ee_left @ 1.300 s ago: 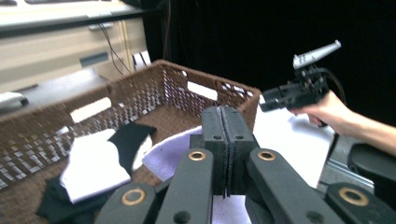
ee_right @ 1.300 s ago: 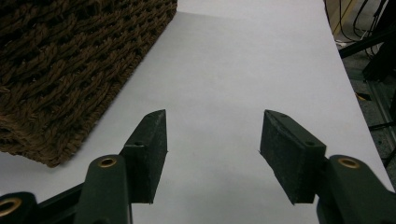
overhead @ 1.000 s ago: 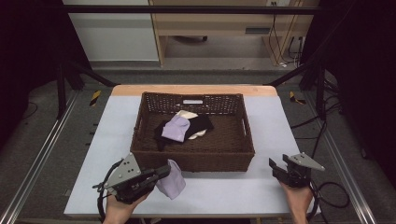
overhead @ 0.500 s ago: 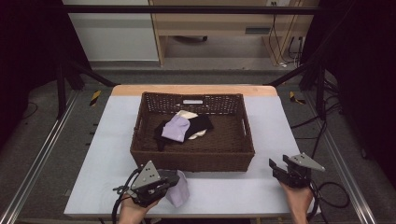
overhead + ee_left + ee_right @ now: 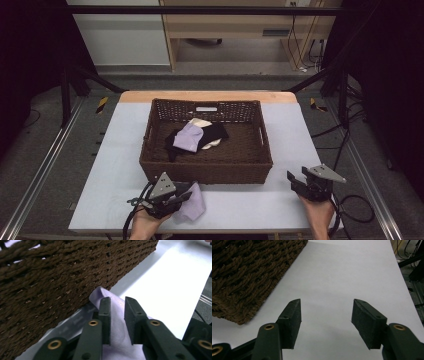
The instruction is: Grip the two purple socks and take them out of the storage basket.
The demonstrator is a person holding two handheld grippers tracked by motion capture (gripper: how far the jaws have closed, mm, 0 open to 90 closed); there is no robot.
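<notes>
Left gripper (image 5: 184,196): low over the table's near edge, pointing at the basket's front wall; its jaws have just been opening and now stand a narrow gap apart, the lilac cloth lying between them without being pinched.
Lilac cloth (image 5: 117,327): on the table under and between the left gripper's jaws, its far tip reaching just past the jaw tips and touching the foot of the basket wall; in the high view (image 5: 194,204) it spreads to the right of that gripper.
Basket (image 5: 210,171): brown wicker, just ahead of the left gripper; its near right corner sits ahead and to the left of the right gripper.
Inside basket: a second lilac cloth (image 5: 187,137) on top of a black cloth (image 5: 216,132) and a cream cloth (image 5: 199,122), well beyond both grippers.
Right gripper (image 5: 296,181): held at the table's near right edge, well apart from the left one; jaws wide, only bare table between them (image 5: 325,315).
Table (image 5: 120,150): pale surface under both grippers.
</notes>
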